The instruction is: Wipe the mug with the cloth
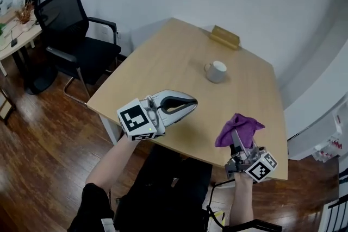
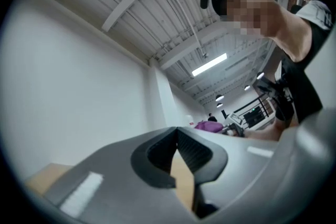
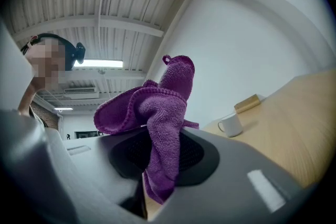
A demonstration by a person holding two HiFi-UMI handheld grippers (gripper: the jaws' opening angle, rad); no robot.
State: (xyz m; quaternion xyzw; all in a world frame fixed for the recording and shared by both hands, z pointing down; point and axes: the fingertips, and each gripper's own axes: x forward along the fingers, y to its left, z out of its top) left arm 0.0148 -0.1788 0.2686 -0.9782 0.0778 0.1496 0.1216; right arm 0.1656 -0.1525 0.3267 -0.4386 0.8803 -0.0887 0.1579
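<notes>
Head view: wht mug [image 1: 216,71] upright, purple cloth [image 1: 238,129] bunched.

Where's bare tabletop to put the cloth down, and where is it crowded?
Most of the table is bare: the wide stretch left of the mug, out to the edge by the black chair, and the strip between the mug and the near edge. Only the far corner is tighter, where the mug sits near the wooden block.

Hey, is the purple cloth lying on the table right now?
No, the purple cloth is clamped between the fingers of the right gripper and sticks up from them, clear of the table.
</notes>
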